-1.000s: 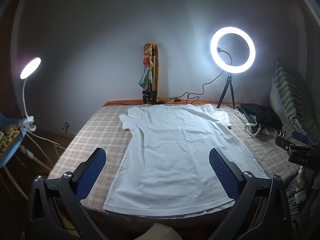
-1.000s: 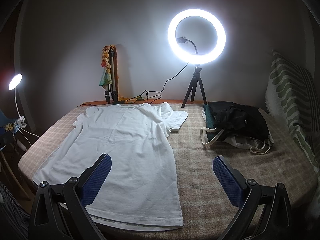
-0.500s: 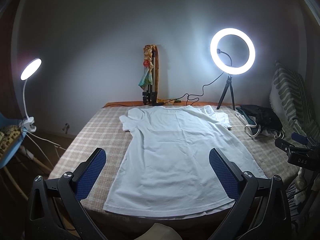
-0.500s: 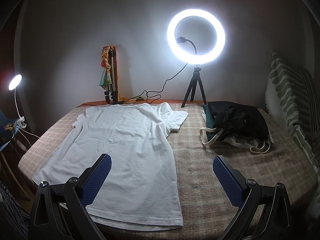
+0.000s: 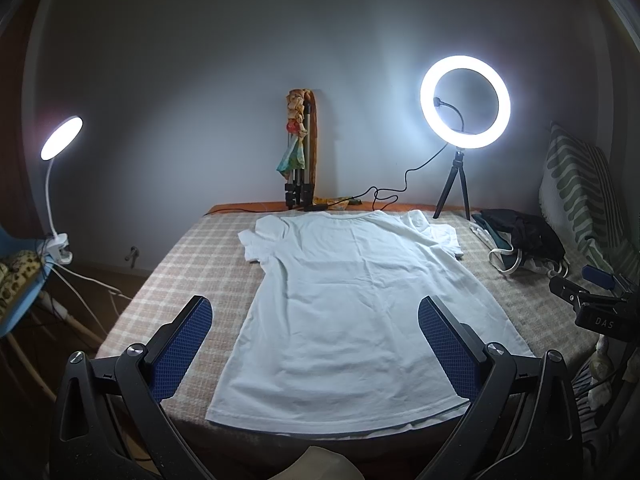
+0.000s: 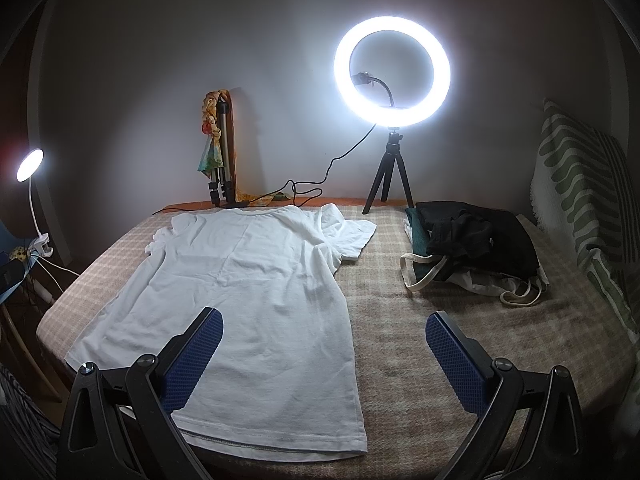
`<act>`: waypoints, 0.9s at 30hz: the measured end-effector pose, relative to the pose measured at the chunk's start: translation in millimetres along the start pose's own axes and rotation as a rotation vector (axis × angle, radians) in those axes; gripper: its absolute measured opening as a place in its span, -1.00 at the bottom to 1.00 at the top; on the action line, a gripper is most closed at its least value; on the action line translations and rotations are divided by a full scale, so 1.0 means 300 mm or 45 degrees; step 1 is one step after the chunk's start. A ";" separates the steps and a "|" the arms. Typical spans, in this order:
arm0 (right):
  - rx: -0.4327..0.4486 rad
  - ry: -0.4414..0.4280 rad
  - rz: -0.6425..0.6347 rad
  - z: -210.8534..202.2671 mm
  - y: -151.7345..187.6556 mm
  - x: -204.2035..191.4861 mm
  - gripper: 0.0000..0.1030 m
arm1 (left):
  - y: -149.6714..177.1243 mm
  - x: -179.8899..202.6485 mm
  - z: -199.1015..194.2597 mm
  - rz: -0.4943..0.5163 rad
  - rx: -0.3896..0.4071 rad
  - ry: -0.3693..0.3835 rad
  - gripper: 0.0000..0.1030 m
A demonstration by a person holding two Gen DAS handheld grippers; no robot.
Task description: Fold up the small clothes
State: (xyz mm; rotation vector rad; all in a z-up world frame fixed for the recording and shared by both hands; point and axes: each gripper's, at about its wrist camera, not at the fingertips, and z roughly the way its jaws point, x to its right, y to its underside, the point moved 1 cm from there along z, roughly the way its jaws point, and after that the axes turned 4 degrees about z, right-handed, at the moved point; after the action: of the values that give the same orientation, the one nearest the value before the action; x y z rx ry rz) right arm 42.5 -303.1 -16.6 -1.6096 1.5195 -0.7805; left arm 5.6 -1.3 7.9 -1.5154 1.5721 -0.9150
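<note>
A white T-shirt (image 5: 356,300) is shown spread flat, hem nearest the viewer and neckline farthest, on a bed covered by a beige checked blanket (image 5: 192,268); no fold is seen in the body of the garment, though the sleeve on its right side (image 6: 352,236) lies slightly rumpled. In the left wrist view the hem is framed between the two blue-padded fingers of the left tongs (image 5: 316,344), which are held wide apart above the near edge of the bed and grip nothing. In the right wrist view the right tongs (image 6: 324,354) are likewise spread wide and empty; the left finger is seen over the lower right part of the shirt, the right finger over bare blanket, so that the shirt's right side seam runs between them. Beyond the right tongs and to their right, well apart from the shirt, a heap of dark clothing on a pale tote bag (image 6: 476,248) is seen on the blanket. Farther right, a cushion with a green wave pattern (image 6: 584,184) is propped upright. Straight beyond the tongs, at the far edge of the bed, a lit ring light on a small black tripod (image 6: 392,72) is placed, its cable trailing leftward toward a folded tripod draped with a coloured scarf (image 5: 300,148) against the wall. Far to the left of the left tongs, off the bed, a lit clip-on gooseneck lamp (image 5: 62,138) is seen. At the right margin of the left wrist view, part of the other tongs (image 5: 592,308) is visible.
</note>
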 end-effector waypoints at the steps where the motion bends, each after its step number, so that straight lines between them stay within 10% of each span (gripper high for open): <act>1: 0.001 0.001 0.000 0.000 0.000 -0.001 0.99 | 0.001 -0.002 0.000 0.000 0.001 0.001 0.99; 27: -0.001 -0.001 0.001 -0.003 -0.004 -0.002 0.99 | 0.008 0.000 0.005 -0.007 -0.004 0.004 0.99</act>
State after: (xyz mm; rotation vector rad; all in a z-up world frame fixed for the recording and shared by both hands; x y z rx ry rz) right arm 42.3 -302.6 -15.2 -1.6092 1.5199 -0.7791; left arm 5.9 -1.1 5.2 -1.5221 1.5725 -0.9188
